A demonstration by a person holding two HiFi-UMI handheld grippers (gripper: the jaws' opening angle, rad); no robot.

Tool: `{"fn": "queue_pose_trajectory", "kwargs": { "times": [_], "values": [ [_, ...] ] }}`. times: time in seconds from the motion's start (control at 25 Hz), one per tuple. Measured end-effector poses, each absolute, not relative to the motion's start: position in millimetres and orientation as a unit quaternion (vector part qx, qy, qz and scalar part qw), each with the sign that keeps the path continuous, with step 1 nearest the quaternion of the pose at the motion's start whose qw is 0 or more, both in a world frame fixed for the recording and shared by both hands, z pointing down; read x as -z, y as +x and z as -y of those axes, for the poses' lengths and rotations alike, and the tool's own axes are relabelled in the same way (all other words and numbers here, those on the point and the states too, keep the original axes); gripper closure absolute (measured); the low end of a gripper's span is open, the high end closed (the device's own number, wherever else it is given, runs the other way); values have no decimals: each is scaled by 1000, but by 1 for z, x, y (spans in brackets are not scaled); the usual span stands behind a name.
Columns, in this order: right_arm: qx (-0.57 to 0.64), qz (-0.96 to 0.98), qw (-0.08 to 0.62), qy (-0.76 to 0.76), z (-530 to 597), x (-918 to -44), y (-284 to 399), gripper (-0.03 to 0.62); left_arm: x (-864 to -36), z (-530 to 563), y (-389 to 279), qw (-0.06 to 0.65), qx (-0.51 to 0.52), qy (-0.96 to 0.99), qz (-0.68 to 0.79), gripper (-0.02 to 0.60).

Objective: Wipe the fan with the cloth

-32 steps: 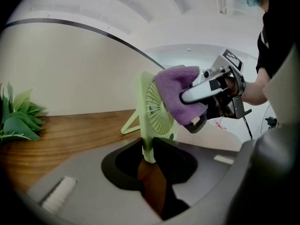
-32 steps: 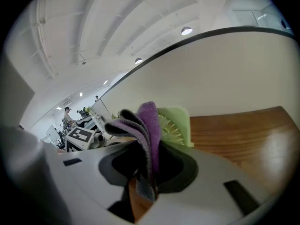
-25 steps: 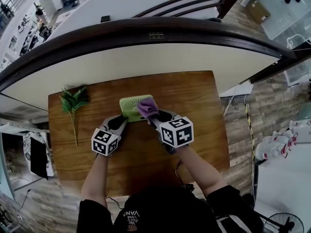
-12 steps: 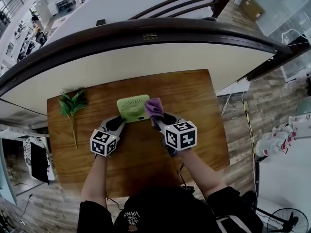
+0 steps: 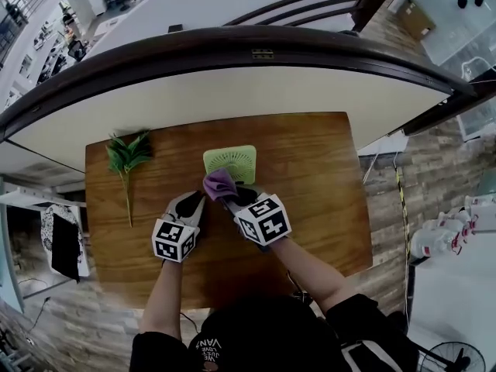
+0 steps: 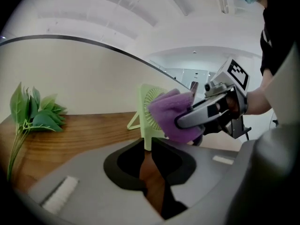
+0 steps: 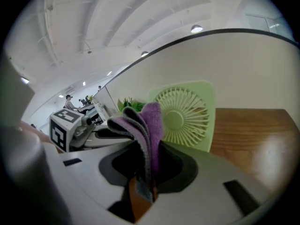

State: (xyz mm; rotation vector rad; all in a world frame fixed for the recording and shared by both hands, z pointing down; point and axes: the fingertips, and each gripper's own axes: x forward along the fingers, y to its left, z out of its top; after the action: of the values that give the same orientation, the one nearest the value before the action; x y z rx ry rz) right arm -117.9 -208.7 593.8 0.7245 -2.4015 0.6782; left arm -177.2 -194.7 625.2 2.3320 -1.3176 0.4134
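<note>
Fan (image 5: pixel 230 163) stands upright just beyond our right gripper (image 5: pixel 225 196), which pinches the purple cloth (image 5: pixel 219 183) (jaws of our left gripper (image 5: pixel 197 201) are closing, fan's edge at their tips).

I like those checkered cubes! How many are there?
2. One cube rides on the left gripper, whose jaws are closing with the fan's edge between them; the other cube on the right gripper, which holds the cloth. None looks hidden.

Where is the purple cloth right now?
Head view: the purple cloth is clamped in the right gripper, at the near-left corner of the light green square fan on the wooden table.
</note>
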Motion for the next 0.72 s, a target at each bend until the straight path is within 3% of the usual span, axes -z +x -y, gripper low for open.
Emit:
{"fn": "queue_pose_trajectory", "kwargs": {
  "times": [0.2, 0.72],
  "values": [
    [-244, 891, 282, 258, 213, -604, -136, 487, -611, 174, -182, 202, -139, 840, 485, 569],
    [-256, 868, 283, 316, 229, -610, -79, 487, -581, 171, -176, 192, -75, 843, 496, 571]
  ]
}}
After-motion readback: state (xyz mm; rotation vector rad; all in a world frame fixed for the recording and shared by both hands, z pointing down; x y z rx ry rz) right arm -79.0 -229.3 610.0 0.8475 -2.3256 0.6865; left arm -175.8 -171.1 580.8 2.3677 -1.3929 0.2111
